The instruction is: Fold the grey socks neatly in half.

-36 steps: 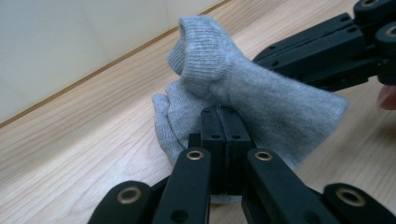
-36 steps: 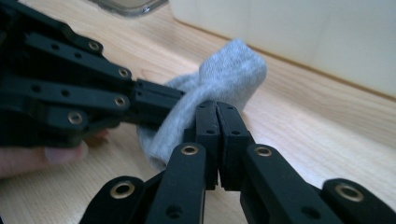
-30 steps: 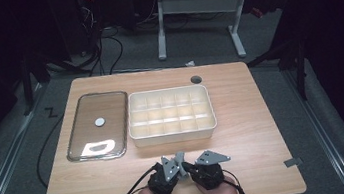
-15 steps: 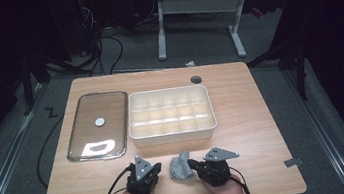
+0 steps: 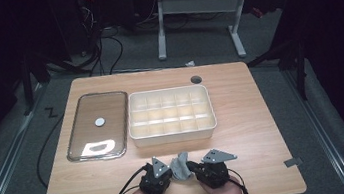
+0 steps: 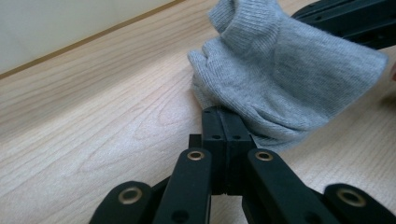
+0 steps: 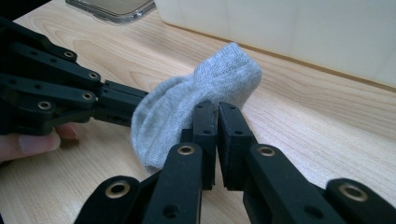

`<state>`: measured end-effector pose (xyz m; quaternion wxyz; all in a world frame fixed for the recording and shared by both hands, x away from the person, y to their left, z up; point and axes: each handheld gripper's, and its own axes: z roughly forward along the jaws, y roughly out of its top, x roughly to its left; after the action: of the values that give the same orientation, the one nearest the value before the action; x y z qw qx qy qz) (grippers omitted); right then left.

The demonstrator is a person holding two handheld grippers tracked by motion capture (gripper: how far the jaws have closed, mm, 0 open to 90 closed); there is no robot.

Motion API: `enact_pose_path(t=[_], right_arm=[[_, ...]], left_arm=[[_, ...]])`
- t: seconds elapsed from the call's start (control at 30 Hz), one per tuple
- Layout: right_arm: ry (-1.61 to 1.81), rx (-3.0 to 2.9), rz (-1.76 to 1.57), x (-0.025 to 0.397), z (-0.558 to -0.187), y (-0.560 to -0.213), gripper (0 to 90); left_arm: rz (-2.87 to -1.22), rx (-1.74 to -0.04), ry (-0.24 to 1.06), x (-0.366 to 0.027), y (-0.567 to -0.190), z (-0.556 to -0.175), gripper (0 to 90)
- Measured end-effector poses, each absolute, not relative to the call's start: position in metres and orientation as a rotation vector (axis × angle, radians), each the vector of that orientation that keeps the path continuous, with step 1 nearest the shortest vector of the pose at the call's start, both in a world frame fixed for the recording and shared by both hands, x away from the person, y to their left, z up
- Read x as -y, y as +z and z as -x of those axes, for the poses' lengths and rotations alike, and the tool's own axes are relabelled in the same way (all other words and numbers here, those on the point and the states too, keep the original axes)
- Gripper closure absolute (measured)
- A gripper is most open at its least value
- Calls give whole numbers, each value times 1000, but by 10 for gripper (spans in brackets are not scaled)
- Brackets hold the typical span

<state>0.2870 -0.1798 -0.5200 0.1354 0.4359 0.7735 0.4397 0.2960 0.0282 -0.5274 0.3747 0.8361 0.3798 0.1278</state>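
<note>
A small grey knitted sock is bunched up just above the wooden table, near its front edge, between my two grippers. My left gripper comes at it from the left. In the left gripper view its jaws are pressed together on the sock's lower edge at the tips. My right gripper holds the other side. In the right gripper view its jaws pinch a fold of the sock, with the left gripper facing it.
A white box divided into several compartments stands in the middle of the table, close behind the grippers. Its clear lid lies flat to the left. A round cable hole sits near the far edge. Hands hold both grippers at the front edge.
The left gripper drew away to the left half a second ago, leaving the sock with the right gripper. It has now come back and shut on the sock.
</note>
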Motion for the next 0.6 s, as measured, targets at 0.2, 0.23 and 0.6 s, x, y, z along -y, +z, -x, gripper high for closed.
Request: enact_pose_path(t=[0.2,0.23,0.6], right_arm=[[1290,-2256,-1268,179,-289,-523,861],[1290,-2256,-1268,179,-289,-523,861],[1320,-2268,-1234,168,-285,-523,861]], left_arm=[[-2172,-967,353,-22,-525,-296,900],[-2173,-965,356,-21,-525,-296,900],[-2236,-893,445,-10,-524,-290,900]])
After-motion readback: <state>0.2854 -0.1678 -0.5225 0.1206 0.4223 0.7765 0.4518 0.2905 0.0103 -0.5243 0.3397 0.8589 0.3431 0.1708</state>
